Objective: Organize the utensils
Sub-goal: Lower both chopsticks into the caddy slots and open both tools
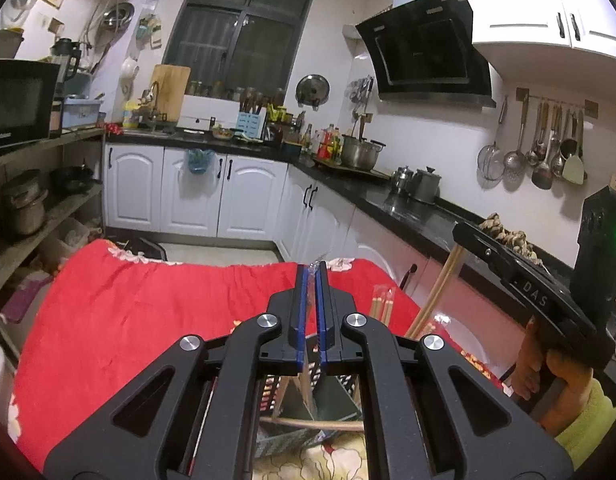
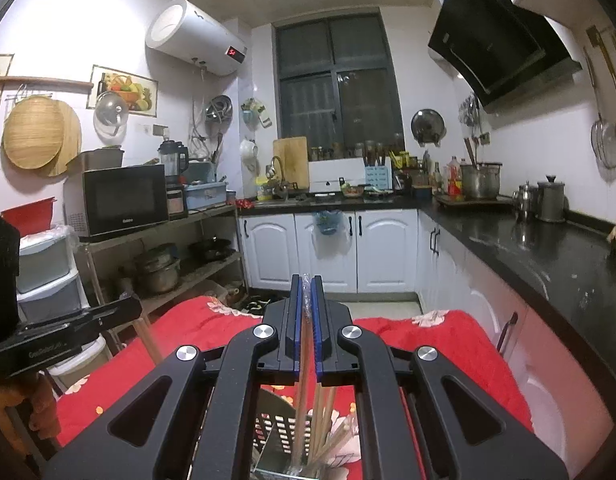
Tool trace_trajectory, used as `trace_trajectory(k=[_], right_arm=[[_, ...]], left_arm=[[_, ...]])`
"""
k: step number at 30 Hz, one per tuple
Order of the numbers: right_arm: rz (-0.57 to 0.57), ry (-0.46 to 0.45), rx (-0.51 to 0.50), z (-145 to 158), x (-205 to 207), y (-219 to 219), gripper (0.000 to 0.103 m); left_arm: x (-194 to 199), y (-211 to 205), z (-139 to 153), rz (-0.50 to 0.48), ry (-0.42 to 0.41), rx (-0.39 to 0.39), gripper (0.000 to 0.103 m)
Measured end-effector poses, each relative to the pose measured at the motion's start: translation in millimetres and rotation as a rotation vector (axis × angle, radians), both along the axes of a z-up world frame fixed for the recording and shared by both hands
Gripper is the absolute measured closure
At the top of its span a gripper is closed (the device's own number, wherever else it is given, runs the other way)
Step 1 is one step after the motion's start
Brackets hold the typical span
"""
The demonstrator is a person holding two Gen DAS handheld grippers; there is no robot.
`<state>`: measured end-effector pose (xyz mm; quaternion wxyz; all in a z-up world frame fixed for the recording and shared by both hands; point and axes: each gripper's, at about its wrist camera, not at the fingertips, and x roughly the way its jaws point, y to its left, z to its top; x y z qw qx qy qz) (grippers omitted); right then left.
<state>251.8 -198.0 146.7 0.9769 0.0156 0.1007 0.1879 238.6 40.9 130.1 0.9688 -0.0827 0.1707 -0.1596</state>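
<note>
My left gripper is shut on a thin wrapped chopstick pair; its clear wrapper sticks out past the fingertips. Below it stands a dark slotted utensil holder with a wooden chopstick lying across it. More wrapped chopsticks poke up just right of the fingers. My right gripper is shut on a wrapped chopstick pair that hangs down into the holder, where several chopsticks stand. In the opposite views, the right gripper and left gripper each show sticks hanging below.
A red floral cloth covers the table under the holder. A black counter with pots runs along the right, white cabinets stand behind, and a shelf rack with a microwave is on the left. A hand in a yellow-green sleeve holds the right gripper.
</note>
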Motion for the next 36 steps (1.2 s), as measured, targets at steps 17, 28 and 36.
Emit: trace_trajectory(k=[17, 28, 36], right_arm=[[-0.011, 0.111, -0.03, -31.9, -16.0, -11.9, 0.066], [0.0, 0.13, -0.043, -40.3, -38.0, -14.4, 0.056], [0.015, 0.15, -0.064, -50.5, -55.7, -14.2, 0.052]], left_arm=[[-23.2, 10.5, -21.4, 0.035, 0.02, -0.015, 0.026], [-48.8, 19.8, -20.7, 0.074, -0.007, -0.026, 0.011], [-65.4, 22.7, -28.4, 0.083, 0.01, -0.017, 0.011]])
